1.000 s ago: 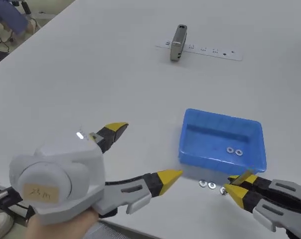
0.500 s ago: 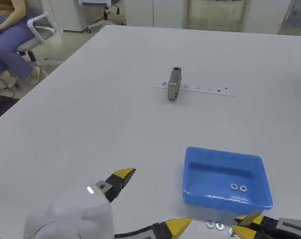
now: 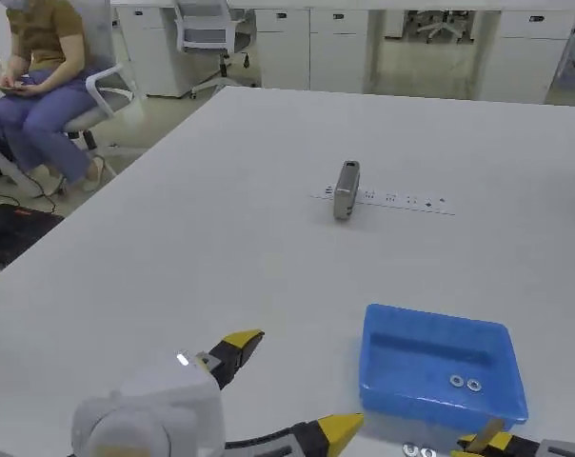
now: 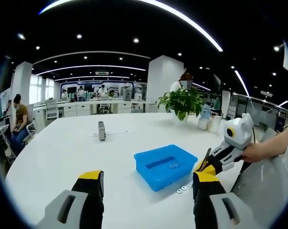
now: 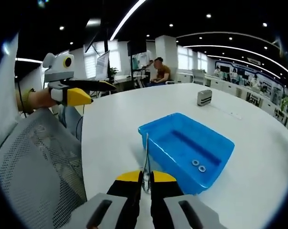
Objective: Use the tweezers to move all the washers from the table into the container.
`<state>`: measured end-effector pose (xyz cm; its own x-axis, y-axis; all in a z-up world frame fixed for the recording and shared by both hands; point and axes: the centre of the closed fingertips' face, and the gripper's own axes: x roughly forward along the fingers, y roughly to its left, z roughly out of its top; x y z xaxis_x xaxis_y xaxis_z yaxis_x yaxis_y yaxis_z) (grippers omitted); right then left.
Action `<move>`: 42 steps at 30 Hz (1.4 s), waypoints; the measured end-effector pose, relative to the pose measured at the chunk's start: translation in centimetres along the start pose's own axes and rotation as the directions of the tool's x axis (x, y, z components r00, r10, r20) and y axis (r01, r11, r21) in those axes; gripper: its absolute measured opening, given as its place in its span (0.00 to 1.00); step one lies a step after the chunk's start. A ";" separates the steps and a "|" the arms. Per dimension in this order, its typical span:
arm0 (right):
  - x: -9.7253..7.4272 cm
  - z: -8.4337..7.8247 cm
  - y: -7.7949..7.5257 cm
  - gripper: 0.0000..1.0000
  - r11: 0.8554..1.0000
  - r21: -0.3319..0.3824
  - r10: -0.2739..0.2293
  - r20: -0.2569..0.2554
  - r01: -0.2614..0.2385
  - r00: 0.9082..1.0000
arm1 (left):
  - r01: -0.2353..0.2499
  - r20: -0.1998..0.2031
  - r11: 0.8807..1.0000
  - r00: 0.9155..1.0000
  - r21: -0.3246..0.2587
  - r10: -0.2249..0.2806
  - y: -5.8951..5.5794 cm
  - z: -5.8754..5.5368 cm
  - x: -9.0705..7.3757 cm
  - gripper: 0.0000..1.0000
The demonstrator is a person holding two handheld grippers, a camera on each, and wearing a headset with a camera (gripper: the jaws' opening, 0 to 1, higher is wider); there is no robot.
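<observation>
The left gripper (image 3: 289, 386) hovers off the container's (image 3: 402, 395) front left corner, its yellow-tipped jaws spread wide apart with nothing between them. The right gripper (image 3: 485, 444) sits just before the container's front wall, jaws pressed together on the tweezers (image 5: 146, 152), which point up toward that wall. A hand (image 4: 258, 151) grips the right gripper from behind.

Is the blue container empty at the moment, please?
No, two washers lie on the floor of the blue container in the head view.
</observation>
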<state>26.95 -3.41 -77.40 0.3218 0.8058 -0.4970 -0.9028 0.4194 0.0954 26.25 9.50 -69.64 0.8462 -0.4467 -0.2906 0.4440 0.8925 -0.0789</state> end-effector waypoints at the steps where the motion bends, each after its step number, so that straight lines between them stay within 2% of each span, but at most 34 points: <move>1: -0.1 0.6 0.1 0.03 1.000 0.010 0.005 0.018 -0.005 1.000 | -0.001 0.002 1.000 1.000 0.000 0.001 0.0 0.0 0.0 0.78; 5: -0.5 2.7 -0.1 0.03 1.000 0.016 0.011 0.069 -0.012 0.998 | -0.011 0.018 1.000 1.000 -0.018 0.011 0.4 0.1 -0.2 0.78; 7: -0.8 4.1 -0.4 0.03 0.999 0.030 0.009 0.112 -0.012 0.994 | -0.019 0.021 1.000 1.000 -0.023 0.020 0.6 0.1 -0.3 0.78; 8: -0.9 5.1 -0.6 0.03 0.998 0.052 0.013 0.150 -0.021 0.989 | -0.022 0.021 0.999 1.000 -0.026 0.023 0.6 0.1 -0.3 0.78; 11: -1.3 6.8 -1.5 0.03 0.997 0.078 -0.006 0.192 -0.010 0.981 | -0.028 0.020 0.999 0.999 -0.032 0.029 0.8 0.0 -0.4 0.78; 13: -1.4 7.6 -2.2 0.03 0.996 0.088 -0.016 0.206 -0.002 0.978 | -0.029 0.022 0.999 0.999 -0.032 0.030 0.8 0.1 -0.4 0.78; 18: -0.8 10.0 -5.8 0.03 0.991 0.121 -0.079 0.250 0.049 0.965 | -0.031 0.020 0.999 0.999 -0.029 0.032 0.8 0.1 -0.4 0.77; 21: 0.3 9.8 -8.0 0.03 0.978 0.189 -0.132 0.231 0.088 0.964 | -0.029 0.025 0.999 0.999 -0.034 0.030 0.8 0.2 -0.4 0.77; 24: 1.4 9.5 -9.2 0.03 0.968 0.235 -0.146 0.223 0.092 0.964 | -0.027 0.029 0.999 0.999 -0.037 0.028 0.9 0.2 -0.4 0.77; 29: 3.1 8.0 -10.4 0.03 0.959 0.259 -0.158 0.162 0.113 0.974 | -0.029 0.034 0.999 0.999 -0.042 0.030 1.0 0.3 -0.5 0.77; 30: 3.4 7.4 -10.5 0.03 0.961 0.253 -0.153 0.140 0.114 0.978 | -0.029 0.032 0.999 0.999 -0.045 0.031 1.0 0.2 -0.5 0.77; 34: 3.9 6.2 -11.0 0.03 0.957 0.262 -0.159 0.100 0.128 0.982 | -0.025 0.029 0.999 0.999 -0.045 0.026 0.9 0.2 -0.4 0.77; 36: 4.3 5.5 -10.7 0.03 0.962 0.241 -0.148 0.067 0.128 0.987 | -0.019 0.029 0.999 0.999 -0.043 0.020 0.6 0.3 -0.4 0.77; 40: 4.9 5.2 -9.9 0.03 0.968 0.229 -0.123 0.062 0.106 0.990 | -0.013 0.022 0.999 1.000 -0.047 0.014 0.7 0.1 -0.3 0.77; 42: 5.3 4.9 -9.4 0.03 0.976 0.198 -0.104 0.045 0.093 0.994 | -0.013 0.020 0.999 1.000 -0.049 0.014 0.7 0.0 -0.3 0.76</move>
<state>38.52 -1.00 -76.73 0.4266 0.7756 -0.4652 -0.7945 0.5671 0.2171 26.31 10.25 -69.58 0.8578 -0.4357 -0.2727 0.4185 0.9001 -0.1215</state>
